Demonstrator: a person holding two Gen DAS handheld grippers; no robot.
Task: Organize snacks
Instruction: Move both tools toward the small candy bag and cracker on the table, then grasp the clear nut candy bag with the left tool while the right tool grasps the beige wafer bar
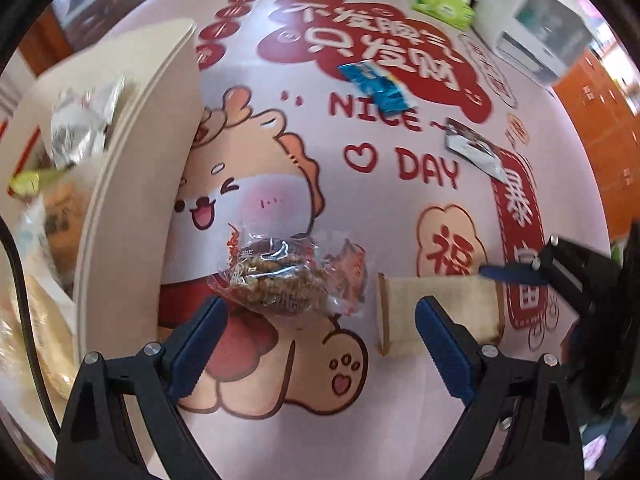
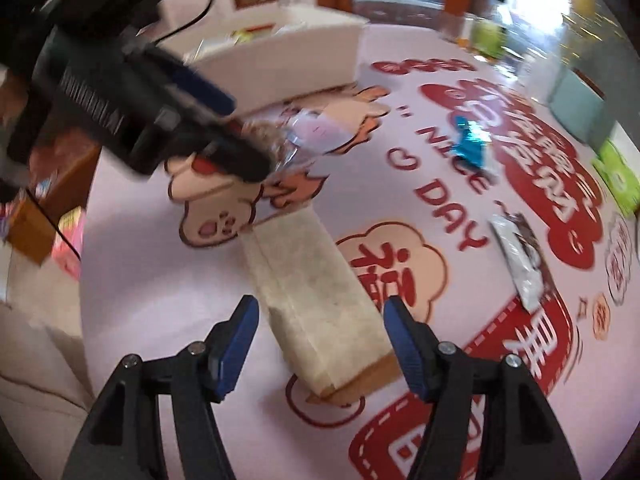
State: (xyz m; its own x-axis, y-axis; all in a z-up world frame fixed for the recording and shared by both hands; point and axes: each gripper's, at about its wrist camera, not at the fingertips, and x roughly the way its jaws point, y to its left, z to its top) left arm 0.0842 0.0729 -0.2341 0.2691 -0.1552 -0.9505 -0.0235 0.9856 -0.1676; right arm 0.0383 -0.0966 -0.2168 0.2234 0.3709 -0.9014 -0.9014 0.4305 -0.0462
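Leftward, cream tray (image 1: 132, 216), wrapped snacks (image 1: 80, 136) inside

The left gripper (image 1: 320, 324) and the right gripper (image 2: 320, 328) look alike: black, angular plastic arms, each finger faced with a ribbed blue pad (image 1: 196, 344), silver round screws (image 1: 154, 348) at the joints, and a thin black cable (image 1: 24, 320) trailing beside the left one

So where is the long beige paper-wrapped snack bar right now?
The long beige paper-wrapped snack bar lies on the printed pink tablecloth, between the open right gripper fingers, beside the clear-wrapped nut snack.
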